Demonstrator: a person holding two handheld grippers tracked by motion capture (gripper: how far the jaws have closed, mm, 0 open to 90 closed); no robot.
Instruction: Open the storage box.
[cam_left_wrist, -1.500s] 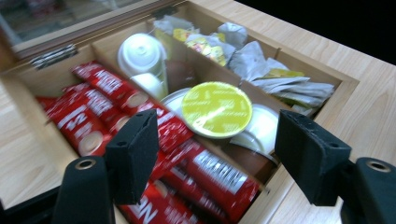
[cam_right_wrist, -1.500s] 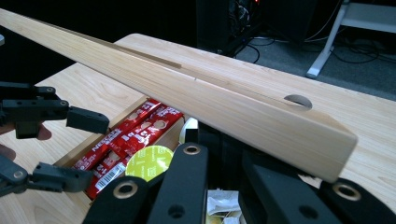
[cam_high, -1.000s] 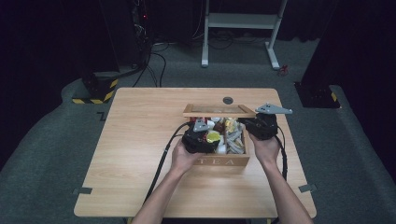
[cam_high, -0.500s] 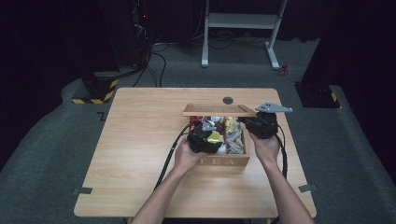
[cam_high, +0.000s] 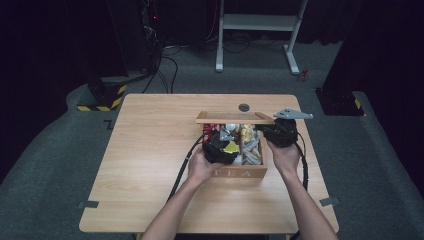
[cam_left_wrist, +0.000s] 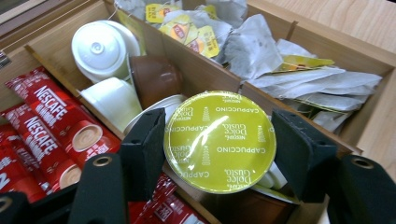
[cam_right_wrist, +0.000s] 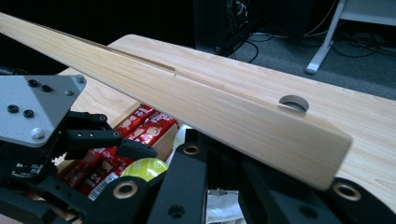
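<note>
**Dark room, one wooden table, one tea box**

On the table (cam_high: 150, 165) stands one open tea box (cam_high: 240, 172). The left tool (cam_left_wrist: 219, 154) has just closed on one yellow-green capsule (cam_left_wrist: 219, 140) above the box's middle compartment. White capsules (cam_left_wrist: 100, 46) and red sachets (cam_left_wrist: 51, 121) show close up. The right tool (cam_high: 280, 132) clamps the lid (cam_right_wrist: 224, 112).

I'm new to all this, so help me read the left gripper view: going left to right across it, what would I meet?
Red Nescafe sachets → white capsules → left pad → green cappuccino capsule, gripped by the pads → right pad → paper tea bags → box wall.
</note>
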